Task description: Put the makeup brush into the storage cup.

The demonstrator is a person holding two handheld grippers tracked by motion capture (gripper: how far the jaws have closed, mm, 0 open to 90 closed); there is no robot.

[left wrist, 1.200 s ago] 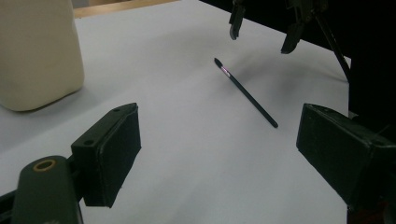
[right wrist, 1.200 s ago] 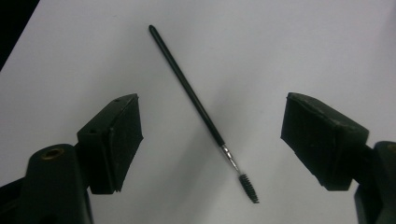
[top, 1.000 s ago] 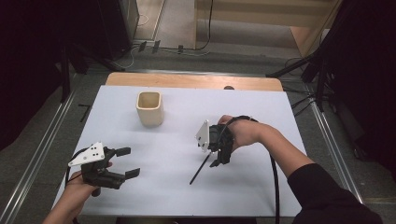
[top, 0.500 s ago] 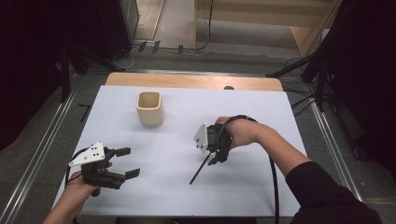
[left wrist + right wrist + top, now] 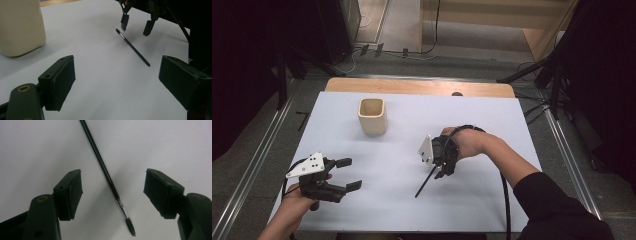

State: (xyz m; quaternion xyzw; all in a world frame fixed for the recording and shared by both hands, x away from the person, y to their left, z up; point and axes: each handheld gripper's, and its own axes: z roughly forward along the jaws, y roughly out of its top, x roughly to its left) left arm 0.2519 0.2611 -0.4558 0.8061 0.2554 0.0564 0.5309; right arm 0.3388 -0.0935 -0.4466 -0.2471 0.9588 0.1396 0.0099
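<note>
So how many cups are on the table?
1. A single cream squarish cup stands on the white table, toward the far left side, apart from the thin black brush lying near the right gripper. No other cup is in sight.

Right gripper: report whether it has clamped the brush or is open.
Open. The right gripper has just been closing, but its jaws straddle the thin black brush with gaps on both sides; the brush lies flat on the white table.

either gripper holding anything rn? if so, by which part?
Nothing held. Right gripper straddles the brush near its bristle end, jaws just closing, pads apart. Left gripper open.
</note>
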